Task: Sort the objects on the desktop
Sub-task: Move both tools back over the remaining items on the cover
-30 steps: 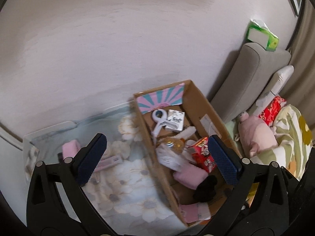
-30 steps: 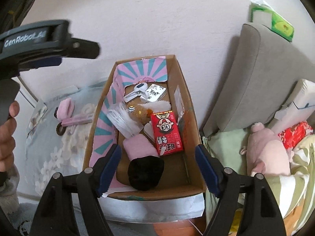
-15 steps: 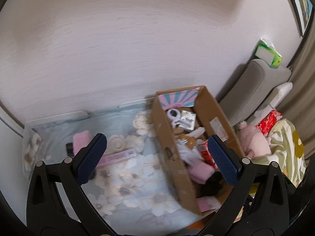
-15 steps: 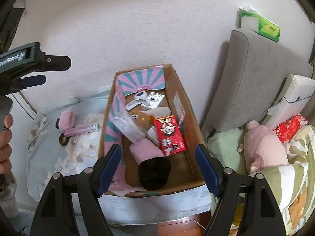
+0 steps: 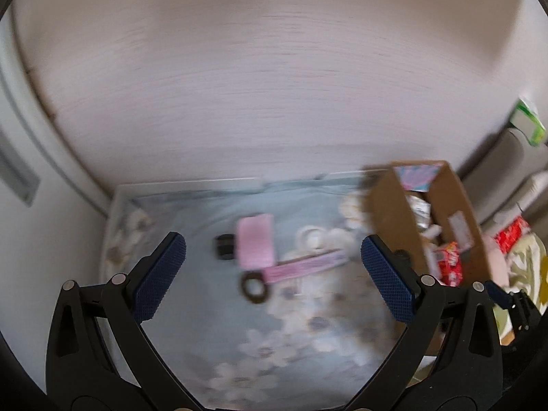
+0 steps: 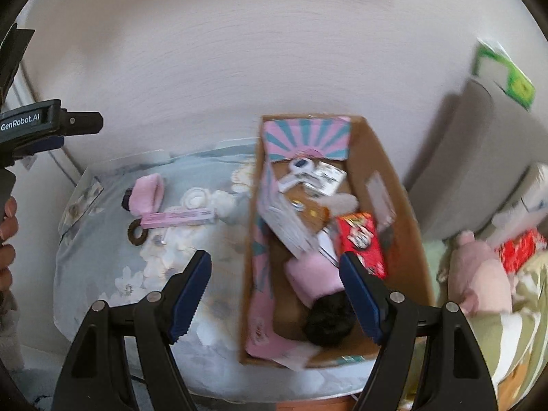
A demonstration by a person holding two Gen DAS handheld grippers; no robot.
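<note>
Since a second ago the left tool (image 5: 273, 262) has swung away from the cardboard box (image 6: 404, 226) and now hangs, jaws spread wide and empty, above the loose things on the floral-clothed table (image 5: 212, 311): a pink pouch (image 5: 255, 241), a long pink packet (image 5: 304, 267) touching it, a brown ring (image 5: 252, 287) just below and a small black item (image 5: 224, 246) beside the pouch. The right tool (image 6: 275, 294), also gaping and holding nothing, hovers over the box's near-left wall. Inside the box lie a black lump (image 6: 328, 320) at the near end, a pink roll (image 6: 313, 279) against it, a red snack pack (image 6: 359, 243), a clear-wrapped sheet (image 6: 287, 221) and, at the far end, a white clip (image 6: 296, 171) and a silver packet (image 6: 327, 178).
</note>
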